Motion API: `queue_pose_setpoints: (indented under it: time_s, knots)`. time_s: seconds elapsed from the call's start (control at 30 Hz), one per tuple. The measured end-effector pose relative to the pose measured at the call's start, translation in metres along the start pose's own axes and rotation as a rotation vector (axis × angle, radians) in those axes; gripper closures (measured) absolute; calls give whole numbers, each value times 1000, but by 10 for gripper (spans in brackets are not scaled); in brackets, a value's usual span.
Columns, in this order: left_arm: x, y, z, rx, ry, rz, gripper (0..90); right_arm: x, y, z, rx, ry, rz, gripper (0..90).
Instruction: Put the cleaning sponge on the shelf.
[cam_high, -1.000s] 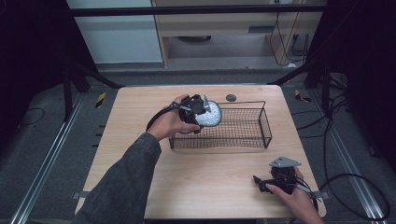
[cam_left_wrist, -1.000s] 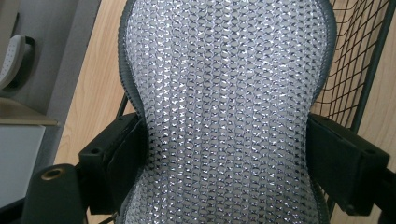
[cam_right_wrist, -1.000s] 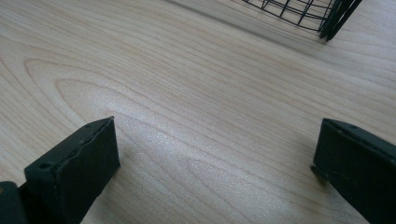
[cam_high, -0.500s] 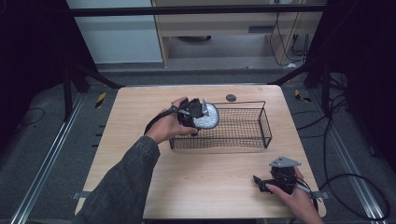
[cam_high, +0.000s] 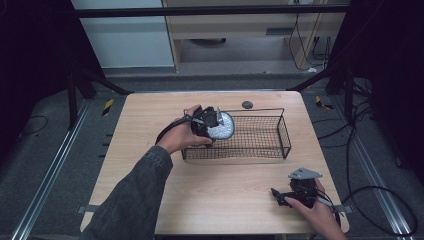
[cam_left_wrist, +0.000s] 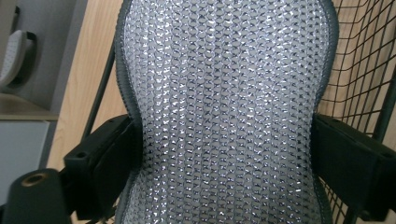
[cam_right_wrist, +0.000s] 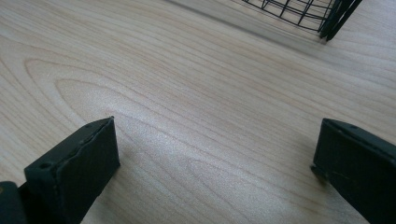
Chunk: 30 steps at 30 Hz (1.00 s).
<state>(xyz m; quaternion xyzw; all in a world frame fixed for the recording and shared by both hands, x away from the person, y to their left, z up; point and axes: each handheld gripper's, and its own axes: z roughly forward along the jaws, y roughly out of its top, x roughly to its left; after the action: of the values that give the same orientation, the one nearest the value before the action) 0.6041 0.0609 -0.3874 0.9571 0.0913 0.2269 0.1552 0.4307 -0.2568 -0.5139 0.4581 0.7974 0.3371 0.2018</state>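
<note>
- Bench (cam_high: 150, 120): pale wood; black wire basket (cam_high: 260, 152) standing on the far half.
- Wire basket: open mesh, left end under the left hand.
- Silver mesh scourer (cam_high: 223, 126): flat, rounded, glittering knit with a dark rim, pinched in at the waist; at the basket's left end, lower inside it than a second ago, when raised above the rim.
- Left gripper (cam_high: 210, 119): jaws just been opening, now part open, scourer (cam_left_wrist: 224, 116) between them, pads flanking its narrowed middle; grip or mere contact impossible to judge.
- Right gripper (cam_high: 280, 196): spread wide, holding nothing, low over bare bench (cam_right_wrist: 196, 102) at the near right, unmoved.
</note>
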Motion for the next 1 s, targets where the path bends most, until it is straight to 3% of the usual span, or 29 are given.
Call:
queue_pose_setpoints:
  time_s: [0.23, 0.33, 0.4, 1.0]
  knots:
    - [2, -5, 2, -30, -42, -72, 50, 0, 0, 0, -1, 0, -2, 3]
    - [2, -5, 0, -32, -21, -63, 56, 0, 0, 0, 0, 0, 0, 3]
    - [3, -6, -2, -43, -38, -75, 56, 0, 0, 0, 0, 0, 0, 3]
    - [-7, -3, -17, -94, -25, -72, 64, 0, 0, 0, 0, 2, 4, 3]
